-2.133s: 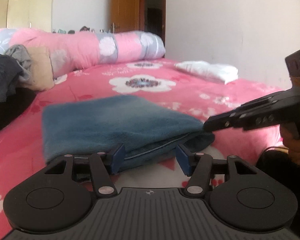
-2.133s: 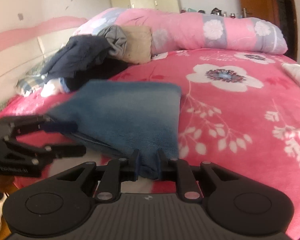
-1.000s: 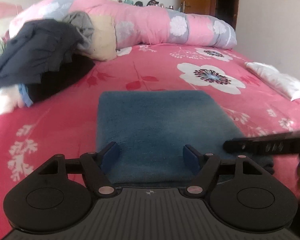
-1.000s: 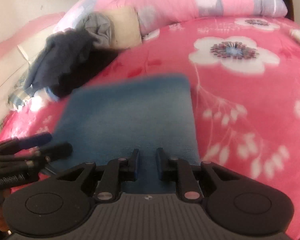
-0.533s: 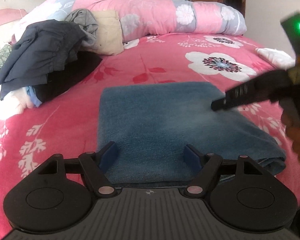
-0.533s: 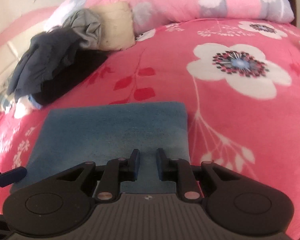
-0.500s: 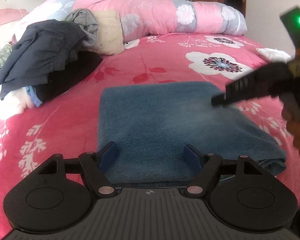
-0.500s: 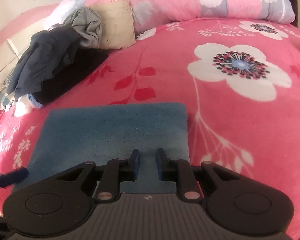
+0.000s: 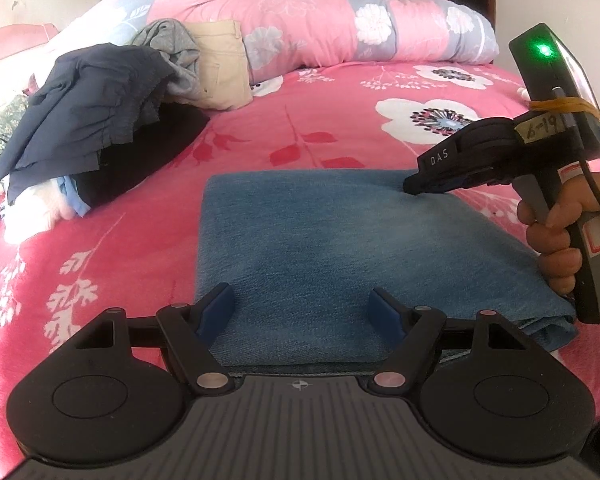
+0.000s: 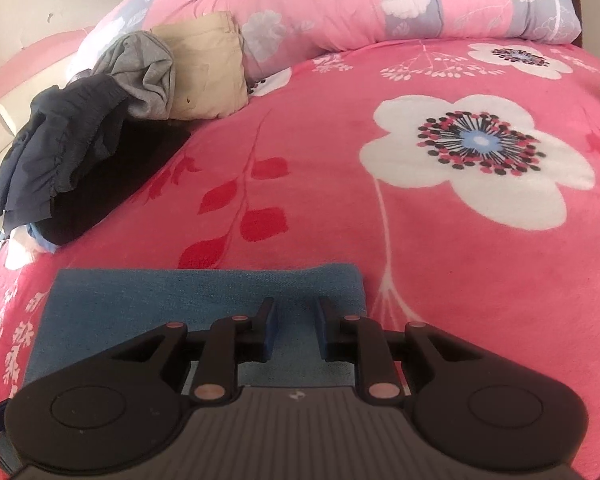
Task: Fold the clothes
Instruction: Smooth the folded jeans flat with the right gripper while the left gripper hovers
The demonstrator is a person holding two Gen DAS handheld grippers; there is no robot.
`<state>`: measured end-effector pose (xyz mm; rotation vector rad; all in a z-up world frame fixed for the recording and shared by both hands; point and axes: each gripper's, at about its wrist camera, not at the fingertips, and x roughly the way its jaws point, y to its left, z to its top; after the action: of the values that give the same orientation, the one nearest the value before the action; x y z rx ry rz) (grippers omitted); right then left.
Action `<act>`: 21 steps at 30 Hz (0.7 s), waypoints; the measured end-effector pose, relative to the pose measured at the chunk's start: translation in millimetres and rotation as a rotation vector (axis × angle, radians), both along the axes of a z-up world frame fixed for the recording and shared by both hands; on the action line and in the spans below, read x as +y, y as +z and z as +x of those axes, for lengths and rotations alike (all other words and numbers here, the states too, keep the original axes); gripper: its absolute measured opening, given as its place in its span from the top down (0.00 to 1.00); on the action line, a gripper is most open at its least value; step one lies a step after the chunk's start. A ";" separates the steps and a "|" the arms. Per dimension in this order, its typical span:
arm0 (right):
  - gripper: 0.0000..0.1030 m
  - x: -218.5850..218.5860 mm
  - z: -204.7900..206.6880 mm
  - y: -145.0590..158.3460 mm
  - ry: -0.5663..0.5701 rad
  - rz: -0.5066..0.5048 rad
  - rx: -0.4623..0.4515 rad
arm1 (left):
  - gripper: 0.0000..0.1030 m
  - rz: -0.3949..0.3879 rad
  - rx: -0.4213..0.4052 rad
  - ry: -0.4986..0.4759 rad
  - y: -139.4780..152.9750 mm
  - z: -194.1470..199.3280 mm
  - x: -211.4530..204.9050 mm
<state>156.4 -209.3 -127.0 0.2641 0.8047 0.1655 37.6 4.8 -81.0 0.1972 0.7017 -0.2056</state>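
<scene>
A folded blue denim garment (image 9: 340,248) lies flat on the pink floral bed; it also shows in the right wrist view (image 10: 188,296). My left gripper (image 9: 303,312) is open, its blue pads wide apart over the garment's near edge, holding nothing. My right gripper (image 10: 294,330) has its pads a small gap apart with nothing between them, and hovers over the garment's far right corner. In the left wrist view the right gripper (image 9: 416,186) has its tip at that far right corner of the denim.
A pile of unfolded clothes (image 9: 100,120), dark, grey and beige, sits at the left; it also shows in the right wrist view (image 10: 100,128). A rolled pink floral quilt (image 9: 340,28) runs along the back. The pink blanket (image 10: 460,240) stretches right.
The right gripper let go of the garment's corner and moved forward over it to its far right corner. The left gripper rose and turned, staying open. The garment now lies flat.
</scene>
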 end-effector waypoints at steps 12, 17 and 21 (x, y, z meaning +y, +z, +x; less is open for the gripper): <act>0.79 2.4 -1.7 -1.4 0.014 -0.018 -0.014 | 0.27 0.017 0.005 0.007 0.9 0.1 -3.5; 0.79 2.8 -3.0 -2.4 0.017 -0.022 -0.023 | 0.27 0.023 0.005 0.007 0.8 0.1 -3.9; 0.79 2.3 -4.8 -3.9 0.021 -0.023 -0.036 | 0.27 0.030 0.005 0.009 0.7 -0.4 -5.2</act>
<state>151.6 -207.0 -131.0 0.2306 0.7735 0.1805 37.3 -0.4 -80.4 0.2224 0.7103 -0.1873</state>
